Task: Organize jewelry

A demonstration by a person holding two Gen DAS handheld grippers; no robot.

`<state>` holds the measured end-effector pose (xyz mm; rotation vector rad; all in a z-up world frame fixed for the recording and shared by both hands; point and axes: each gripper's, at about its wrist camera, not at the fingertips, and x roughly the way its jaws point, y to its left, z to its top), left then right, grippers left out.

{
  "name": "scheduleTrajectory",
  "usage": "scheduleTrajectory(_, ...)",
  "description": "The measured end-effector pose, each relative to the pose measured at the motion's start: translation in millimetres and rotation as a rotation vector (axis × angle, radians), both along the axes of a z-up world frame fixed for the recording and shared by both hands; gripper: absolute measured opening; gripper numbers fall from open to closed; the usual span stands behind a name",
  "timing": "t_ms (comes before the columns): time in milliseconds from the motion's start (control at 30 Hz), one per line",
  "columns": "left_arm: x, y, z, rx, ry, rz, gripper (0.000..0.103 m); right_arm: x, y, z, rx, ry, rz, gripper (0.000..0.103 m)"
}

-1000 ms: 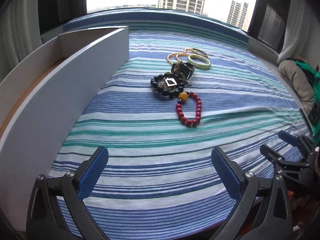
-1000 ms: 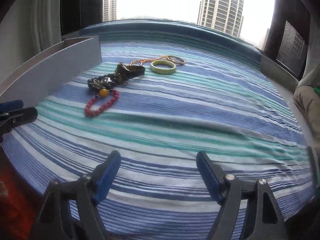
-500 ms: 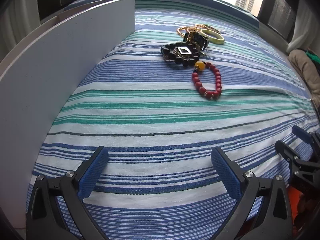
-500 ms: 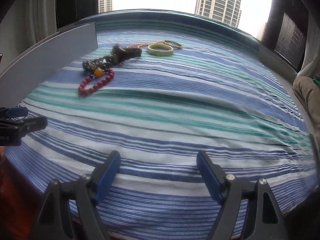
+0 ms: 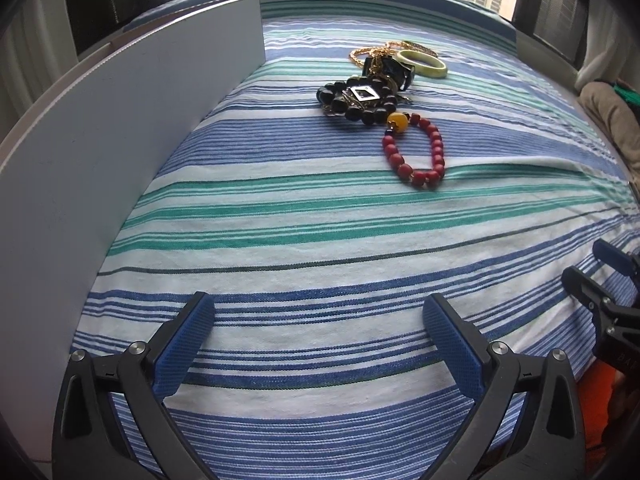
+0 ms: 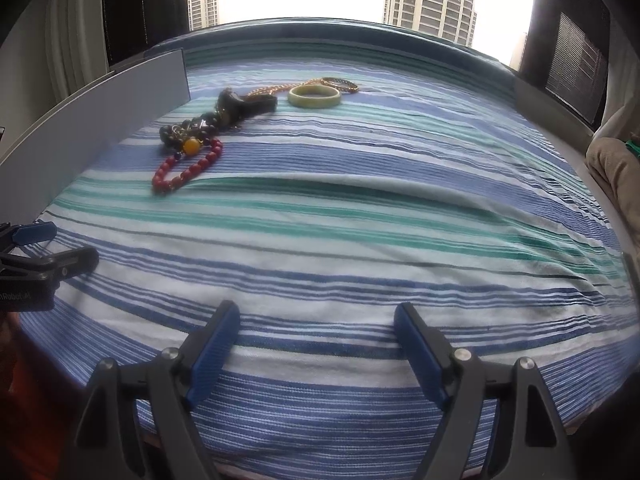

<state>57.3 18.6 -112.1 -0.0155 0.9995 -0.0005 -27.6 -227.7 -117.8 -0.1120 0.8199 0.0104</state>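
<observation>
Jewelry lies in a loose cluster on a bed covered with a blue, green and white striped sheet [image 5: 320, 240], toward its far side and well apart from both grippers. Nearest is a red round-bead bracelet with one large amber-yellow bead [image 5: 416, 152], its yellow bead touching a black glossy-bead bracelet carrying a silver diamond-shaped pendant [image 5: 358, 100]. Just behind that sits a black boxy piece [image 5: 394, 70] tangled with a gold chain [image 5: 362, 54], and beside it a pale green jade-like bangle [image 5: 424, 65] lies flat; a thin patterned bangle [image 6: 342, 84] rests just behind the green one. A tall white flat panel [image 5: 120, 140] stands upright along the sheet's left side, near the black beads but not touching them. The left hand-held gripper [image 5: 320, 336] hangs low over the near stripes with its blue-padded fingers spread wide and nothing between them. The right hand-held gripper [image 6: 318, 340] is likewise spread wide over bare sheet, empty, and its tips show at the right edge of the left wrist view.
</observation>
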Motion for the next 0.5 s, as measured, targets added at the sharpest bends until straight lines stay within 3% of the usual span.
scheduleTrajectory(500,1.1,-0.5,1.1,0.006,0.020,-0.019,0.103,1.8,-1.4,0.8,0.015,0.012,-0.001,0.082)
